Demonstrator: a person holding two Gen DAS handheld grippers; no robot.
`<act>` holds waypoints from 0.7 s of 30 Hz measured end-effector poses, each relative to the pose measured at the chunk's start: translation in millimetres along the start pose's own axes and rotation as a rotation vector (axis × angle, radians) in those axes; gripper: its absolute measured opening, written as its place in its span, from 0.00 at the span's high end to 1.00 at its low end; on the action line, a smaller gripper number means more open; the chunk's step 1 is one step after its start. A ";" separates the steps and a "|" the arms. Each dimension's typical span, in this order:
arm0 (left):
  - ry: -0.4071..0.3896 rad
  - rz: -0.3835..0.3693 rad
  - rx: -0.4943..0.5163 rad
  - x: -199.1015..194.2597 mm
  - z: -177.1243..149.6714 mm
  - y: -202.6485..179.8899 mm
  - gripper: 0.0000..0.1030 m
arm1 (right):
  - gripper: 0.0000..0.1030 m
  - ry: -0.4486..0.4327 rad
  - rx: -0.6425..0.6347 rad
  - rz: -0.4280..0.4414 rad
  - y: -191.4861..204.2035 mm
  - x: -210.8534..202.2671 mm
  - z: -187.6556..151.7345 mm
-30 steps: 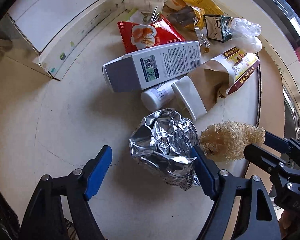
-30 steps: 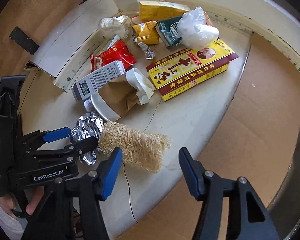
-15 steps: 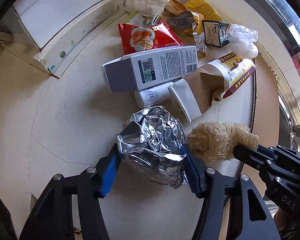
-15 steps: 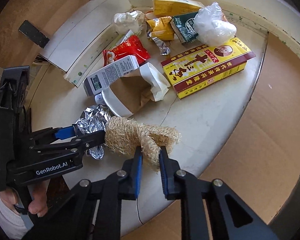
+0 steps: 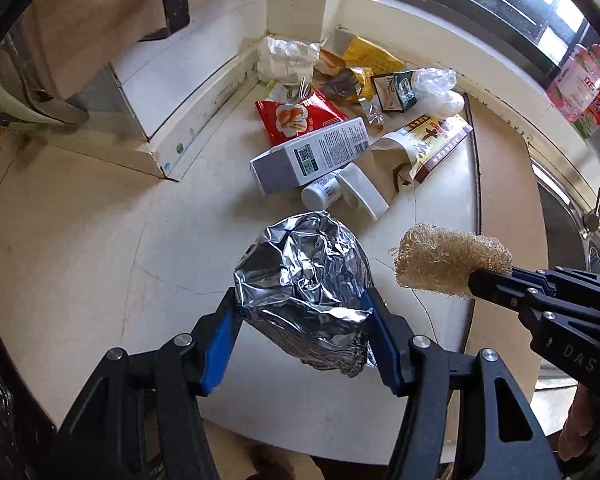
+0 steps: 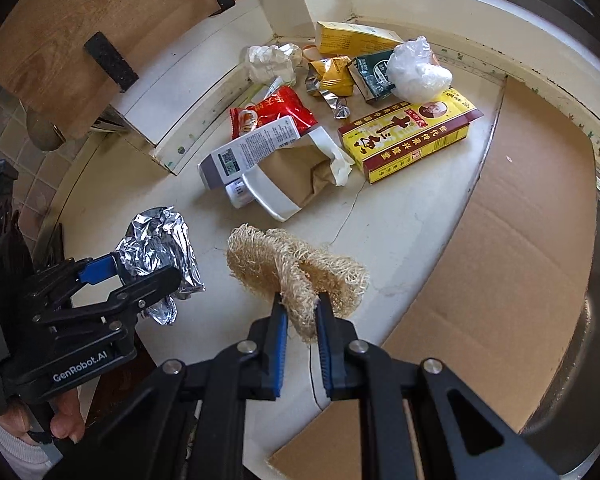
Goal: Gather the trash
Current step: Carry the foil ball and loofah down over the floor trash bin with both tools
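Above the pale tabletop (image 6: 400, 240), two pieces of trash are held clear of the surface at once. A crumpled ball of aluminium foil (image 5: 304, 280) is clamped in the left gripper (image 5: 300, 336), whose jaws stand about half open with the blue pads pressed against the ball's two sides. A dry loofah scrubber (image 6: 296, 272) is pinched in the right gripper (image 6: 302, 316); its jaws are drawn almost fully together, and a fold of the fibrous body is squeezed between them while the rest sticks out to either side. The two loads are carried side by side, apart from each other.

Farther back on the tabletop, a heap of trash is left untouched: a white medicine carton (image 5: 312, 156), a small white bottle (image 5: 320, 194) just beside it, a brown paper bag (image 6: 300, 172), a yellow-and-maroon box (image 6: 412, 132), a red snack wrapper (image 6: 272, 114), a crumpled white paper (image 6: 270, 62) and a knotted clear plastic bag (image 6: 416, 70). A sheet of cardboard (image 6: 520, 240) is laid along the tabletop's right side.

The step in hand is judged to be the carrying away of the first two pieces. No bin is shown in either view, so the next move calls for both loads to be taken to wherever trash is gathered and released there, with both grips kept firm on the way, the foil being crushable and the loofah held only by a fold.
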State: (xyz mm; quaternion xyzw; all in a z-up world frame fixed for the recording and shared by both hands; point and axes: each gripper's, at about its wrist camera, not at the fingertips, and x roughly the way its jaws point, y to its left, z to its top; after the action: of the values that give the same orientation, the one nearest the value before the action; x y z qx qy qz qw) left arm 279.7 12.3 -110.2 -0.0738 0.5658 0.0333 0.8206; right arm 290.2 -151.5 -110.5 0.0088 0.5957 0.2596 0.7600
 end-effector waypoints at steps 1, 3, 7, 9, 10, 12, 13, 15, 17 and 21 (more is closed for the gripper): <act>-0.008 -0.007 0.004 -6.1 -4.1 1.2 0.43 | 0.87 -0.010 0.001 -0.007 5.7 -4.8 -5.3; -0.027 -0.015 0.015 -20.3 -15.8 9.0 0.43 | 0.87 -0.030 0.004 -0.021 16.1 -12.0 -15.4; -0.055 -0.025 0.054 -43.7 -44.4 21.2 0.43 | 0.87 -0.069 0.031 -0.050 42.9 -24.3 -40.9; -0.068 -0.035 0.075 -56.7 -63.5 29.5 0.43 | 0.87 -0.089 0.044 -0.061 54.6 -32.9 -58.7; -0.072 -0.038 0.081 -61.8 -71.8 33.9 0.43 | 0.87 -0.100 0.049 -0.069 64.3 -36.8 -69.7; -0.080 -0.051 0.100 -72.7 -91.9 41.6 0.43 | 0.87 -0.116 0.059 -0.083 79.7 -41.4 -88.4; -0.084 -0.055 0.112 -77.6 -102.5 44.8 0.43 | 0.87 -0.123 0.066 -0.089 88.8 -44.3 -98.8; -0.094 -0.055 0.137 -84.4 -123.0 50.4 0.43 | 0.87 -0.134 0.077 -0.099 103.6 -48.3 -116.8; -0.094 -0.059 0.154 -89.2 -143.9 57.1 0.43 | 0.87 -0.144 0.090 -0.112 119.4 -51.3 -137.9; -0.085 -0.078 0.162 -93.5 -183.7 68.8 0.43 | 0.87 -0.144 0.125 -0.127 143.0 -52.1 -177.1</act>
State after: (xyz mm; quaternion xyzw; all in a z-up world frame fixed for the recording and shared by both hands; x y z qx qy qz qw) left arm 67.1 53.8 -92.7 -0.0280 0.5280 -0.0415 0.8478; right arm 66.1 -101.3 -68.7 0.0369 0.5540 0.1721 0.8137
